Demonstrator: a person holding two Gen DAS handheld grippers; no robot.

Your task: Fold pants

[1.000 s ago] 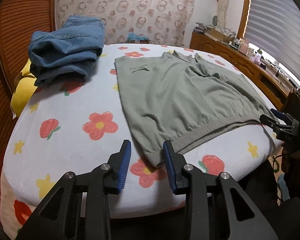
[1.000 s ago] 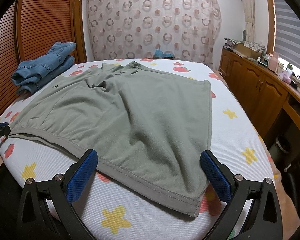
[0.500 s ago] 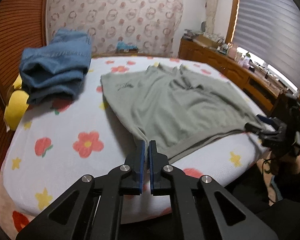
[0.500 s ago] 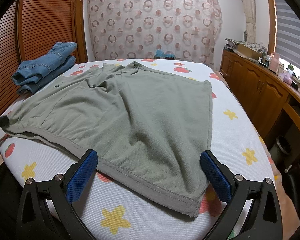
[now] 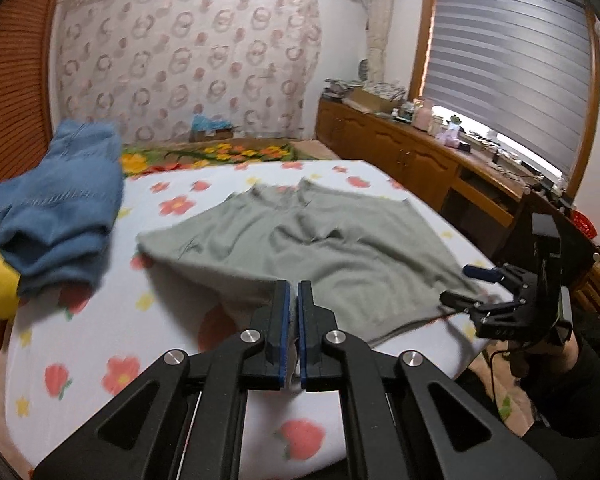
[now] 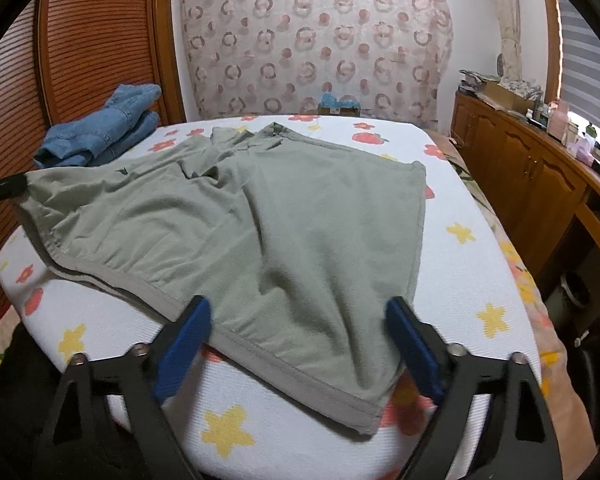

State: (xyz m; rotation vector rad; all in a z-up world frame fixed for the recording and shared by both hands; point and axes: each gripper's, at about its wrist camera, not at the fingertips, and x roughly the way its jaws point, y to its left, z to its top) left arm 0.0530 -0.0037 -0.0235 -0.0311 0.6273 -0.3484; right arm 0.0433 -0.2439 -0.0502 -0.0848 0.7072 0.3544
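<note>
L gripper (image 5: 293,296) clenched on waistband corner of green pants (image 6: 300,220), lifting it; R gripper (image 6: 300,332) closing w/ other waistband corner between pads, not yet pinched; pant legs run straight ahead across bed (image 6: 480,200).

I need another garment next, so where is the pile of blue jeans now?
The blue jeans lie at the far left of the bed, beside the wooden louvred door, beyond the green shorts.

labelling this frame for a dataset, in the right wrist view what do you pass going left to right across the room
brown slatted wooden wardrobe door → folded blue denim jeans → grey-green fabric shorts → brown wooden sideboard
</note>
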